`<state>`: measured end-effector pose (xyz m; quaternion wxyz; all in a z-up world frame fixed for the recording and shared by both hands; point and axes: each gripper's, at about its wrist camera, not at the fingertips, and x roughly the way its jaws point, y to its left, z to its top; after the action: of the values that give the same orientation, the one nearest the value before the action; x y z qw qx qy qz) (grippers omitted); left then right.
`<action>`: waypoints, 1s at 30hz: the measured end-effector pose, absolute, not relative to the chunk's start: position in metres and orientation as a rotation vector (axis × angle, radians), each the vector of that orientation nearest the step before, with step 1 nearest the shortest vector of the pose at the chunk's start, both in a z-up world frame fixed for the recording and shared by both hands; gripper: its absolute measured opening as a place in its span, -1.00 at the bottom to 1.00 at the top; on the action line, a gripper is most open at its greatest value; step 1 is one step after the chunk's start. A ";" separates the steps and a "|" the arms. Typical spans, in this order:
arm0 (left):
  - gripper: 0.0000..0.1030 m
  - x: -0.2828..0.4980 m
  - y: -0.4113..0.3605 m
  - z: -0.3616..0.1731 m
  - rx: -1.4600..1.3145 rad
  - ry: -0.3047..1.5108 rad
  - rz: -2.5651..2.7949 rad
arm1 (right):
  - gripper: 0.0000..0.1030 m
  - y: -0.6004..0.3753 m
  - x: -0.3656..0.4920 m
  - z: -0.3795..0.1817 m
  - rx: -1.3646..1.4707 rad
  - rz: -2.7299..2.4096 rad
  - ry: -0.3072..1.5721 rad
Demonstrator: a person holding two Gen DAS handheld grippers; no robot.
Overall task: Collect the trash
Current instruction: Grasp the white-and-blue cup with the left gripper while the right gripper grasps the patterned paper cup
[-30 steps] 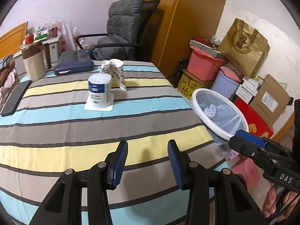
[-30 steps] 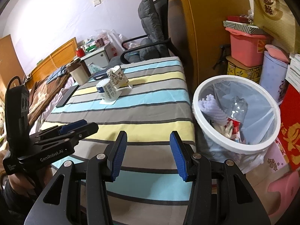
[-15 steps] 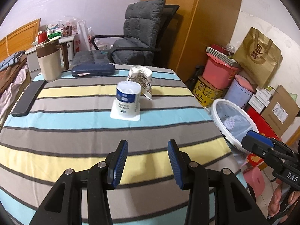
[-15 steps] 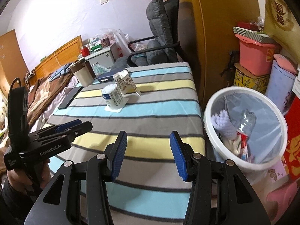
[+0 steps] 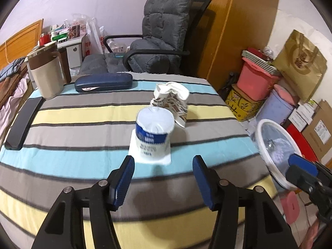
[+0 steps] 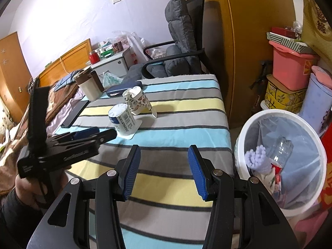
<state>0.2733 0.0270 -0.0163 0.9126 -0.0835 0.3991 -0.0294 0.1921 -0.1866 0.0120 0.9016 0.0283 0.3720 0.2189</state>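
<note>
A white cup with a blue label (image 5: 154,132) stands upside down on its flat lid on the striped table (image 5: 62,161). A crumpled patterned paper cup (image 5: 172,101) lies just behind it. Both show in the right wrist view, the white cup (image 6: 122,122) and the crumpled cup (image 6: 138,101). My left gripper (image 5: 162,178) is open and empty, just short of the white cup. My right gripper (image 6: 164,170) is open and empty over the table's right part. A white trash bin (image 6: 282,166) with a plastic liner stands on the floor to the right, holding a bottle and other trash.
On the table's far left are a beige and brown jug (image 5: 46,73), a dark blue glasses case (image 5: 103,82) and a black phone (image 5: 23,123). A grey chair (image 5: 157,41) stands behind the table. Boxes, a pink bin and bags (image 5: 276,78) crowd the floor at right.
My left gripper has moved forward toward the white cup, which now sits close in front of its fingers. My right gripper has pulled back slightly and risen; both stay open.
</note>
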 end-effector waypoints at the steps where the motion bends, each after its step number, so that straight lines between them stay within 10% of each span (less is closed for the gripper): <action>1: 0.13 0.280 0.028 -0.018 -0.176 0.826 -0.065 | -0.03 -0.185 0.195 0.012 0.058 0.455 0.772; 30: -0.06 0.259 0.083 -0.008 -0.240 0.783 0.004 | -0.03 -0.120 0.257 0.005 -0.137 0.551 0.780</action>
<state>0.2587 0.0828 -0.0084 0.9173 -0.1166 0.3807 0.0022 0.2566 -0.1202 0.0053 0.8858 -0.0659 0.3752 0.2650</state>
